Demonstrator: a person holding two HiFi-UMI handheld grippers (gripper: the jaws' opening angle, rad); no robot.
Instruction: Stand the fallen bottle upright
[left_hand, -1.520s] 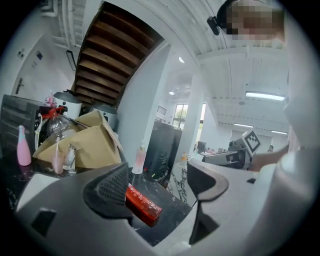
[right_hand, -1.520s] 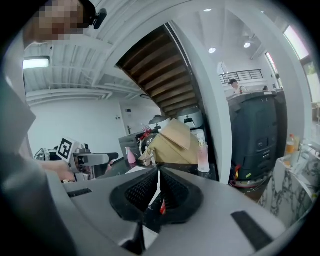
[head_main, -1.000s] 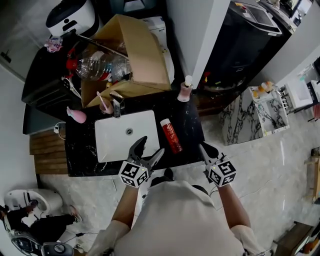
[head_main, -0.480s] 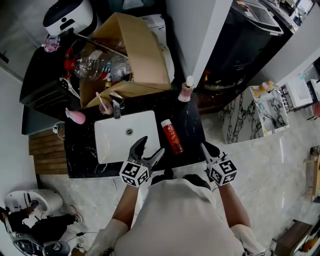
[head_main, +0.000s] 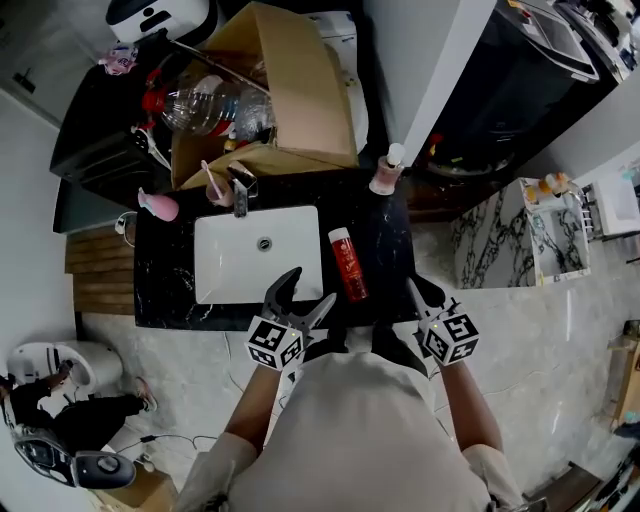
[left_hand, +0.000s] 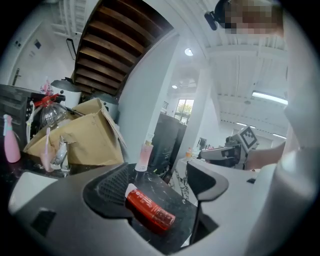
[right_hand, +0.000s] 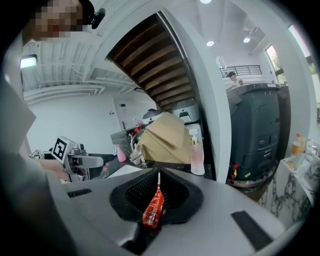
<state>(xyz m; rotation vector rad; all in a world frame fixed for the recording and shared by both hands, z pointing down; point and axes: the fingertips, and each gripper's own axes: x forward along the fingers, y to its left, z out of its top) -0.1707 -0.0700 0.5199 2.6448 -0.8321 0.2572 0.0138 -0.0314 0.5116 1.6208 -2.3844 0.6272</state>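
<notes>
The red bottle (head_main: 347, 264) is seen lying on its side on the black surface (head_main: 386, 245), just right of the white sink (head_main: 258, 255), with its white cap turned toward the wall; it is touched by neither gripper. The left gripper (head_main: 308, 287) is held at the near edge of the surface, by the sink's front right corner, with its jaws spread wide and nothing gripped; in the left gripper view the bottle is framed in the gap between the jaws, lying ahead of them. The right gripper (head_main: 413, 292) is held at the near right edge of the surface, clenched on nothing; only a thin slit is left, through which the bottle is glimpsed in the right gripper view. A pink pump bottle (head_main: 387, 172) is stood upright beyond the red bottle; a cardboard box (head_main: 300, 90) is set behind the sink.
</notes>
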